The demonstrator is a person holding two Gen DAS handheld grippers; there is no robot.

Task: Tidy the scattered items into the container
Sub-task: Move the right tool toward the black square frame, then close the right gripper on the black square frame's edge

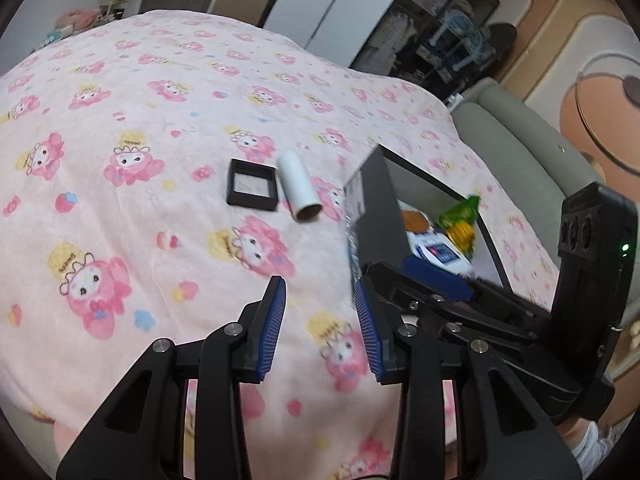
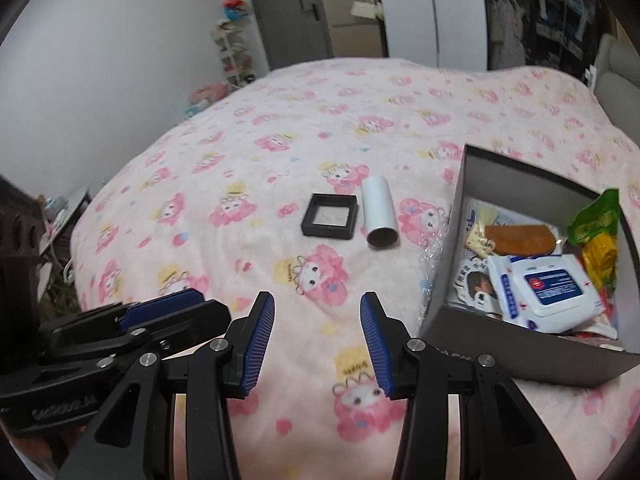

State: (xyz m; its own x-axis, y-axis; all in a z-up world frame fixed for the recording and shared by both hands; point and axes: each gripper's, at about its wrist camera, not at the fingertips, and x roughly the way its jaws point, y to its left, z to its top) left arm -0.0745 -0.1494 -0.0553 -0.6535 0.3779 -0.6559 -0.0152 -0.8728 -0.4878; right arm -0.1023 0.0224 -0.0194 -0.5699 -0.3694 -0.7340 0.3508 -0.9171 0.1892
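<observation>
Pink fleece covers the whole bed in front of you: a blanket (image 2: 280, 152) printed with cartoon characters, and everything you are working with lies on it. Toward the blanket's right edge sits the dark grey box (image 2: 520, 352), open at the top, already holding a white wet-wipe pack (image 2: 548, 286), a green and yellow snack bag (image 2: 596, 236), a flat brown piece (image 2: 520, 236) and some printed cards. A bit of clear crinkled plastic (image 2: 434, 248) pokes out along the box's left wall.

Near the middle of the blanket, well apart from the box, you have two items left out. The white cardboard tube (image 2: 380, 216) lies on its side with its open end facing you. Just beside it on its left, close to touching it, lies the black square frame (image 2: 330, 216), flat on the fleece.

Your left gripper (image 1: 320, 328) hovers over the blanket with its blue-padded jaws spread and nothing between them. Your right gripper (image 2: 318, 344) is likewise spread and empty, just left of the box's near corner.
</observation>
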